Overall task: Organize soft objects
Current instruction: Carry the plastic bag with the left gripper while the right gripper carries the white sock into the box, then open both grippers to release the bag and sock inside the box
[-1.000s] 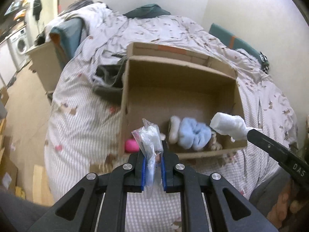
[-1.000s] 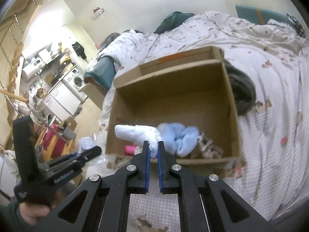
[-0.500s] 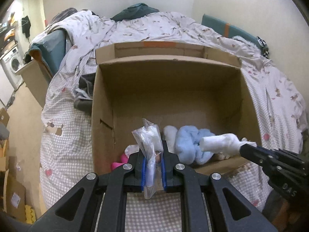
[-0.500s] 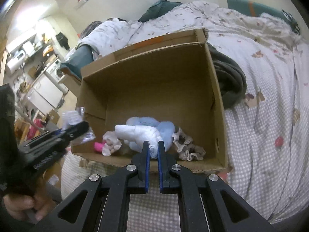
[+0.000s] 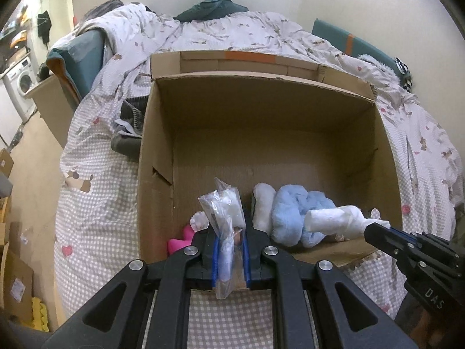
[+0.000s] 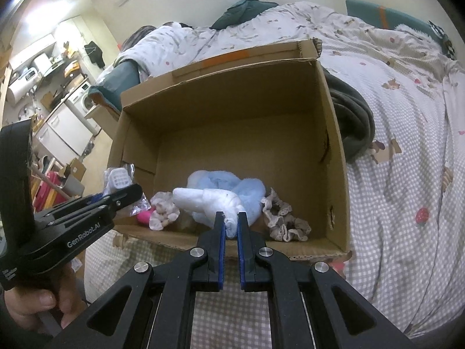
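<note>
Cardboard box (image 5: 290, 133) sits on a checked bedspread (image 5: 98, 203) (washing machine (image 5: 23, 81) beyond); 2 grippers' fingers pinch a plastic bag (image 5: 223, 218) and white roll (image 6: 209, 200).

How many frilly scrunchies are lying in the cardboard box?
2. One pale scrunchie lies at the front left beside the pink item; one beige lace scrunchie lies at the front right. Others may be hidden under the blue plush.

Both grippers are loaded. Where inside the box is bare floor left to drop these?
The cardboard box has bare floor across its back half, bordered by the far wall and both side walls. The near edge is crowded: pink item, floral scrunchie, blue fluffy bundle, lace scrunchie.
</note>
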Tool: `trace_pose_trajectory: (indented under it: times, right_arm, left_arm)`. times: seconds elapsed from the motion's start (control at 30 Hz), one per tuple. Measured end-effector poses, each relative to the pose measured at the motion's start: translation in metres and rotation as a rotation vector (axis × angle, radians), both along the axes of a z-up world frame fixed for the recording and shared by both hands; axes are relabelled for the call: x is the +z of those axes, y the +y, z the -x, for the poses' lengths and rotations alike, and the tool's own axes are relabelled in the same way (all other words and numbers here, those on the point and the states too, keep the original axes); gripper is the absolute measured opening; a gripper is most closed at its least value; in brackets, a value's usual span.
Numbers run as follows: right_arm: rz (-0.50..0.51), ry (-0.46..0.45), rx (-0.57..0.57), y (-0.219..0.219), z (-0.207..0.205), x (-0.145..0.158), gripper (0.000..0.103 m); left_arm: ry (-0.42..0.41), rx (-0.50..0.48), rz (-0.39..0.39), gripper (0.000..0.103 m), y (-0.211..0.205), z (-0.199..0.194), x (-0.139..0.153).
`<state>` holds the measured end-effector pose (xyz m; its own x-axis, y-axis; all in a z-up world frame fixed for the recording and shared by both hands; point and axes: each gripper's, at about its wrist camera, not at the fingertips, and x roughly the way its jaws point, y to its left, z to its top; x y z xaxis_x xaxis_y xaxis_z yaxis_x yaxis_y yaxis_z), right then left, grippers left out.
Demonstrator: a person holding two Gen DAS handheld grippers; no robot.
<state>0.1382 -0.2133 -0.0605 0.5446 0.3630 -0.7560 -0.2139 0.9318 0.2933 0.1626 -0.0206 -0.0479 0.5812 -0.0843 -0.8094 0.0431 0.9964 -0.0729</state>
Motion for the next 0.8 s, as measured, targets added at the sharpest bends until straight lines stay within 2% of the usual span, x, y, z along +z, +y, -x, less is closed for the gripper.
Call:
trace_pose_trajectory:
  times: [0.13, 0.23, 0.27, 0.3, 0.33, 0.37, 0.4, 0.47, 0.5, 0.53, 0.6, 0.63, 0.67, 0.7, 0.73, 0.8]
  right_arm:
    - [-0.003, 0.011, -0.008, -0.001, 0.000, -0.001, 0.009]
    - [-0.012, 0.016, -0.017, -0.002, 0.000, -0.002, 0.009]
    - [-0.014, 0.017, -0.019, -0.003, 0.000, -0.001, 0.009]
    - [-0.016, 0.020, -0.023, -0.004, -0.001, -0.001, 0.010]
    - [-0.013, 0.027, -0.030, -0.004, -0.002, -0.002, 0.013]
    - [-0.008, 0.037, -0.038, -0.005, -0.003, -0.003, 0.015]
    - [-0.006, 0.048, -0.045, -0.006, -0.004, -0.006, 0.023]
    - [-0.011, 0.060, -0.068, -0.009, -0.005, -0.008, 0.051]
    - [-0.018, 0.058, -0.079, -0.011, -0.005, -0.008, 0.076]
    - [-0.031, 0.042, -0.094, -0.014, -0.004, -0.006, 0.080]
    - [-0.046, 0.034, -0.096, -0.015, -0.004, -0.004, 0.080]
    - [-0.050, 0.039, -0.091, -0.015, -0.005, -0.003, 0.084]
    - [-0.040, 0.049, -0.095, -0.014, -0.005, -0.003, 0.089]
    - [-0.029, 0.048, -0.098, -0.014, -0.004, -0.002, 0.100]
    - [-0.022, 0.038, -0.099, -0.014, -0.003, 0.000, 0.103]
    - [-0.018, 0.012, -0.100, -0.015, 0.001, 0.008, 0.103]
  left_arm:
    - [0.010, -0.011, -0.015, 0.017, -0.003, 0.003, -0.003]
    - [0.013, -0.009, -0.028, 0.028, -0.004, 0.005, -0.004]
    - [0.007, 0.002, -0.040, 0.043, -0.004, 0.006, -0.004]
    - [-0.001, 0.017, -0.053, 0.064, -0.003, 0.008, -0.004]
    - [-0.014, 0.036, -0.069, 0.071, -0.002, 0.010, -0.003]
    - [-0.030, 0.048, -0.072, 0.073, 0.000, 0.011, -0.002]
    - [-0.040, 0.051, -0.072, 0.073, 0.001, 0.012, 0.000]
    - [-0.045, 0.051, -0.080, 0.073, 0.002, 0.014, 0.002]
    - [-0.048, 0.053, -0.085, 0.073, 0.003, 0.014, 0.003]
    - [-0.054, 0.057, -0.086, 0.073, 0.005, 0.016, 0.004]
    - [-0.063, 0.063, -0.074, 0.073, 0.008, 0.019, 0.008]
    - [-0.068, 0.062, -0.059, 0.073, 0.010, 0.021, 0.012]
    - [-0.068, 0.062, -0.047, 0.073, 0.013, 0.022, 0.014]
    - [-0.060, 0.067, -0.037, 0.073, 0.017, 0.024, 0.018]
    - [-0.057, 0.075, -0.029, 0.073, 0.020, 0.024, 0.021]
    - [-0.054, 0.113, 0.000, 0.073, 0.031, 0.027, 0.029]
